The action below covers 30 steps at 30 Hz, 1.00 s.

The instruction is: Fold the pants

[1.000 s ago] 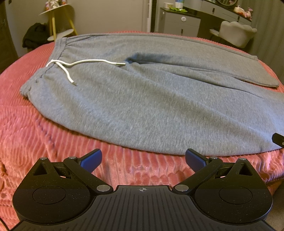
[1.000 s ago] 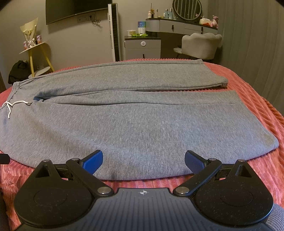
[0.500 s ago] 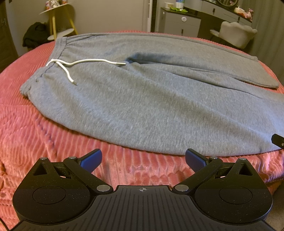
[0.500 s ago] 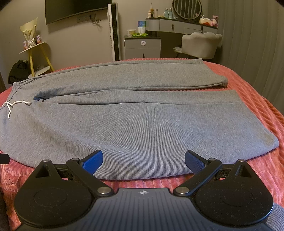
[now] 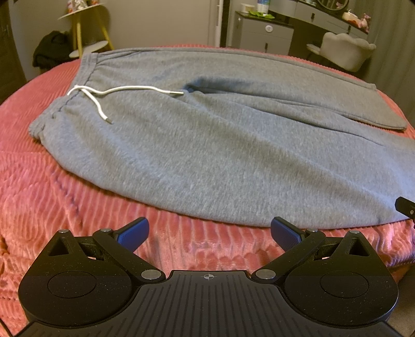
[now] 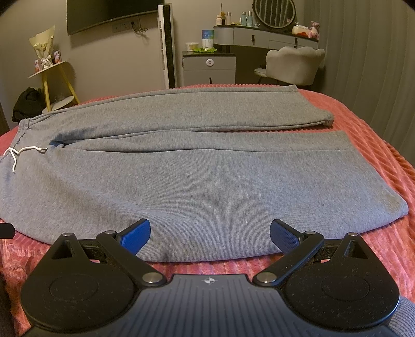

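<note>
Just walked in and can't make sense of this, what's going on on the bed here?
A person holds a two-finger gripper in each hand in front of grey sweatpants spread flat on a red ribbed bedspread. The pants are not yet folded: both legs lie side by side, the white drawstring loose at the waistband. The left gripper and the right gripper are both open and empty, near the pants' front edge, the right one's fingertips over the fabric.

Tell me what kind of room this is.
Most likely a bedroom. The grey pants lie spread on a bed with a red ribbed blanket. Behind it stand a vanity desk with a round mirror and a cushioned chair, and a wall-mounted TV.
</note>
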### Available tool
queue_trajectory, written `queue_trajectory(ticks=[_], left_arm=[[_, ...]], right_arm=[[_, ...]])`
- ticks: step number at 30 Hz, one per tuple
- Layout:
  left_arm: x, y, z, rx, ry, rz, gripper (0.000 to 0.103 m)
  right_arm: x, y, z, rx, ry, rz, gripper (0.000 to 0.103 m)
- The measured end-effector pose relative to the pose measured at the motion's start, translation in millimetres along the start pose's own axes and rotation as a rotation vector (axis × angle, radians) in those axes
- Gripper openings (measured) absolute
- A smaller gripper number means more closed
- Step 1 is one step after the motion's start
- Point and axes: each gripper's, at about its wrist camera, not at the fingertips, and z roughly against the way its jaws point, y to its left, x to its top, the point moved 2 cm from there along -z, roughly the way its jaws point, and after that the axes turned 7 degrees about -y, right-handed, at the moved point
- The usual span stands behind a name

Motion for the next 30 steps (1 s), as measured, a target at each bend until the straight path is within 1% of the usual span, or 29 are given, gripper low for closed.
queue_trajectory(ticks=[10,14,16,18,20,22,25,26,28,29,30], left_arm=[[2.5,1.6,1.8,-0.008,0.001,0.016,0.103],[12.0,6.1,5.9,-0.017,-0.036,0.054,0.103],[21.7,9.2,4.7,-0.019,-0.056,0.081,0.103],[35.5,12.2,0.9,-0.008,-0.081,0.105,0.103],[51.7,15.4,-4.8,0.022,-0.108,0.127,0.103],[70.9,20.1,-11.6,0.054,-0.153,0.165,0.103],[97.4,26.5,-25.6,0.104,-0.227,0.234,0.103],[106.9,27.2,-33.6,0.133,-0.257,0.254,0.103],[119.8,30.3,-48.4,0.189,-0.306,0.272,0.103],[125.2,32.7,-57.7,0.232,-0.333,0.279,0.103],[128.4,34.9,-65.8,0.272,-0.356,0.282,0.103]], right_arm=[[1.1,1.5,-1.8,0.042,0.019,-0.008,0.099],[8.9,-3.0,-5.6,0.071,0.016,-0.038,0.099],[18.7,-7.0,-14.0,0.057,0.007,-0.027,0.099],[30.3,-10.5,-26.5,0.011,-0.009,0.015,0.099],[40.1,-13.1,-43.0,-0.015,-0.013,0.067,0.099],[46.8,-18.3,-64.6,-0.043,0.001,0.1,0.099],[43.7,-23.9,-98.1,-0.113,0.03,0.163,0.099],[39.9,-25.1,-109.5,-0.135,0.062,0.17,0.099],[31.1,-27.9,-127.3,-0.127,0.137,0.142,0.099],[29.7,-32.5,-130.9,-0.117,0.151,0.103,0.099],[29.9,-40.4,-133.6,-0.101,0.168,0.036,0.099]])
